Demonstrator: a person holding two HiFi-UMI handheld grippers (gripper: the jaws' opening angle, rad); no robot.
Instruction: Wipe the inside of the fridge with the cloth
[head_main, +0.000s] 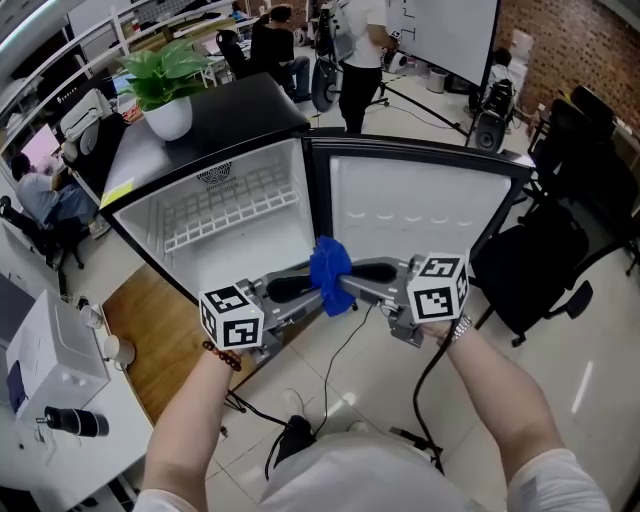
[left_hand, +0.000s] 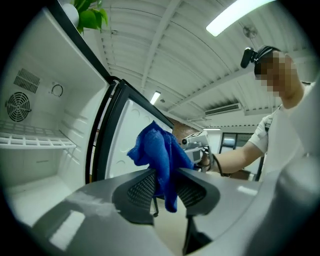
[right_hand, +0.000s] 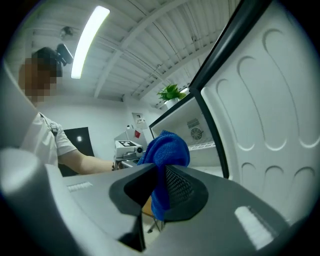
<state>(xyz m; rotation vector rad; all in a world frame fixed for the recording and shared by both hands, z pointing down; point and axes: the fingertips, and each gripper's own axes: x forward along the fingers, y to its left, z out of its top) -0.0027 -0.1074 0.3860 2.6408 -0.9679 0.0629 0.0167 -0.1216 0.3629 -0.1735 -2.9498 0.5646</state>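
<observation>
Blue cloth (head_main: 330, 272) is up in mid-air right in front of the open fridge (head_main: 232, 215). The right gripper (right_hand: 160, 186) is clamped tight on it. The left gripper (left_hand: 165, 184) sits partway open, cloth hanging loose between its jaws. Fridge interior at 11 o'clock from the cloth, door (head_main: 412, 222) at 1 o'clock.

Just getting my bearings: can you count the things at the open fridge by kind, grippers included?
blue cloth: 1
fridge: 1
potted plant: 1
grippers: 2 (left gripper, right gripper)
total: 5
</observation>
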